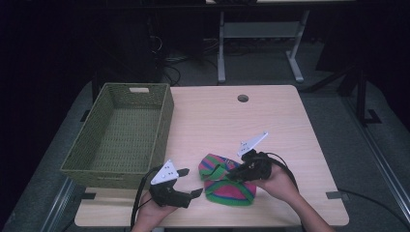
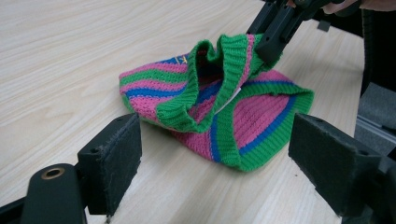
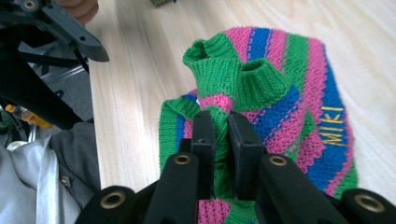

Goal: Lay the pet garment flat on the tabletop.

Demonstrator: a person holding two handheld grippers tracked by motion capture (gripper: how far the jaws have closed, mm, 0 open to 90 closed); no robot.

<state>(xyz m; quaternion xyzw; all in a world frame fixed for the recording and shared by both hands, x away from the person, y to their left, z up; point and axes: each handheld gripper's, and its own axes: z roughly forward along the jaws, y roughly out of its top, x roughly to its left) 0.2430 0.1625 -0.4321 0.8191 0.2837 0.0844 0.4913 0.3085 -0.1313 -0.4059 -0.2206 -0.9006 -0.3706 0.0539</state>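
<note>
Sweater [image 1: 226, 181], lower centre: soft, light, floppy knit. Right gripper [image 1: 235, 174] pinches its green hem tight; left gripper [image 1: 192, 182] gapes wide, empty — ribbed edge looks the surest hold.

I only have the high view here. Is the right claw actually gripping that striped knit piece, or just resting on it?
Observer: Gripping. The right claw has its jaws shut on a green ribbed edge of the striped knit garment.
Operator: And the left claw?
Observer: The left claw is open, jaws wide apart, facing the garment without touching it.
Operator: Any marking on it?
Observer: Yellow letters "MIKI" on a blue stripe.
</note>
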